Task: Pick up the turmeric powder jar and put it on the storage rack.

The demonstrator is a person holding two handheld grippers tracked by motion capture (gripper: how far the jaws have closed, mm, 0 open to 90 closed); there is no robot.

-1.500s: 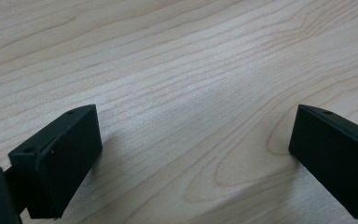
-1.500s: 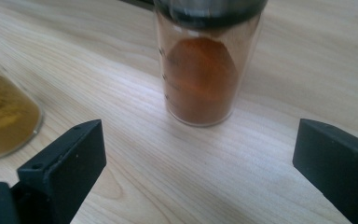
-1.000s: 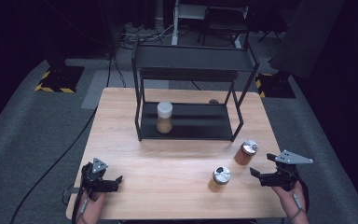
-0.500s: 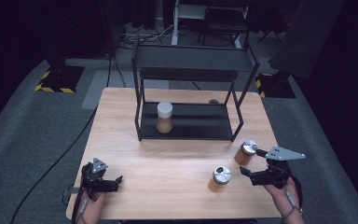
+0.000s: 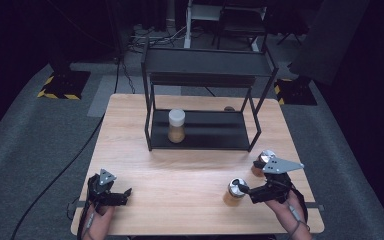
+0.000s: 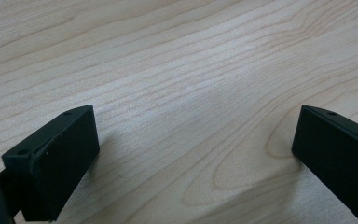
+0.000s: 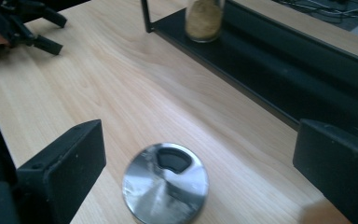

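Between the jaws of the right gripper (image 5: 246, 190), wide open and holding nothing, sits a jar (image 7: 165, 183) w/ a silver lid; the jaws stand on both sides of it, not touching. Just behind this gripper is a 2nd jar (image 5: 263, 161) w/ the same lid. Farther ahead stands a black rack (image 5: 202, 132), and on its low shelf a white-lid jar (image 5: 176, 125) w/ brown powder. At the table (image 5: 130, 115) near edge, well apart to the left, rests the left gripper (image 5: 125, 194), jaws also wide open, only bare wood between them.
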